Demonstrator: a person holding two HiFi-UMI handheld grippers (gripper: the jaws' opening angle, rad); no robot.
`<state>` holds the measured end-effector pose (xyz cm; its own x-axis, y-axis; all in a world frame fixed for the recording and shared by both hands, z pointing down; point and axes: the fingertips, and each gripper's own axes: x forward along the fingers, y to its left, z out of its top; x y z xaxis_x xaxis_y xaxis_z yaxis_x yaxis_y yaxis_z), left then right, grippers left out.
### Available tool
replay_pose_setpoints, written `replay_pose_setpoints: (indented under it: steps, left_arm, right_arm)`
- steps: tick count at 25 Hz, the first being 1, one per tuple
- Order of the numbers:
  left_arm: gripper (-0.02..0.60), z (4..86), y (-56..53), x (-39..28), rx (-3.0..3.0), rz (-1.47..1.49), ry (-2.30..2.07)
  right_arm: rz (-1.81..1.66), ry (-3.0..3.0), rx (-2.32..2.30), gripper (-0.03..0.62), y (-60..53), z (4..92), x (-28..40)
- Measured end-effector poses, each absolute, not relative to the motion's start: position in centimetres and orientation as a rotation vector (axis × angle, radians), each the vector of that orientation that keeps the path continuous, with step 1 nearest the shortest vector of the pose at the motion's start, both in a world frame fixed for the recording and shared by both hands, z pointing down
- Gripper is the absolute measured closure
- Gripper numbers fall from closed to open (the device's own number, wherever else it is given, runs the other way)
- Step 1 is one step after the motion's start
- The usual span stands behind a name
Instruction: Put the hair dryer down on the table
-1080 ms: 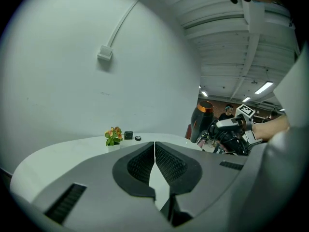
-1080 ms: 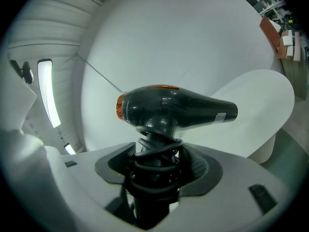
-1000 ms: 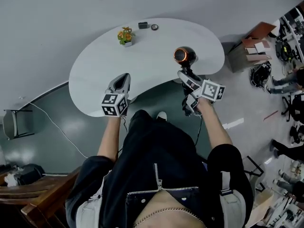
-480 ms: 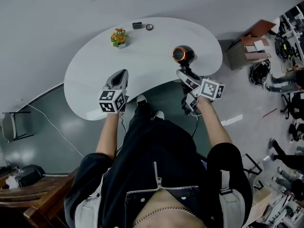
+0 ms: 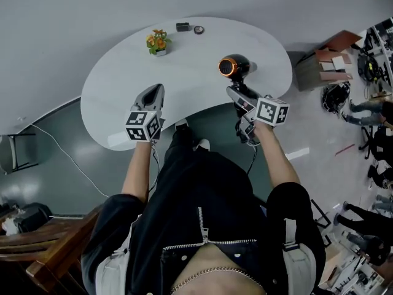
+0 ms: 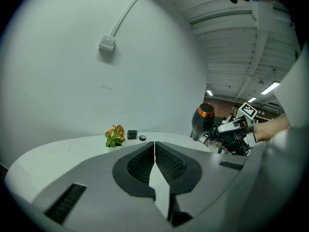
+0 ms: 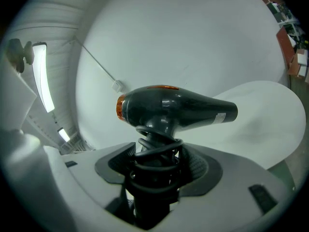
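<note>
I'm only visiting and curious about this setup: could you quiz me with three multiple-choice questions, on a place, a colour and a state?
1. Where is the little flowering plant?
A) on the table's far side
B) on the floor
C) in a hand-held gripper
2. What colour is the hair dryer's ring?
A) blue
B) orange
C) green
3. How are the left hand-held gripper's jaws?
A) wide apart
B) clamped on the dryer
C) together, empty
Answers: 1 A, it stands near the far edge; 2 B, the ring shows orange; 3 C, its own view shows them meeting with nothing between.
</note>
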<state>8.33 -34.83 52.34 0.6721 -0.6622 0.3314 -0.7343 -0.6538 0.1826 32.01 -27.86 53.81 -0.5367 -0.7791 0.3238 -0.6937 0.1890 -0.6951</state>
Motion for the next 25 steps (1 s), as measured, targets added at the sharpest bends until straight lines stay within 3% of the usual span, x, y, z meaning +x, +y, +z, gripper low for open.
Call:
replay_pose_setpoints:
  steps: [25]
  left_arm:
    - [0.558, 56.3, -36.6, -2.0, 2.342, 0.335, -1.352]
  right_arm:
    - [-1.319, 3.087, -1.443, 0.318, -36.5, 66.2, 21.5]
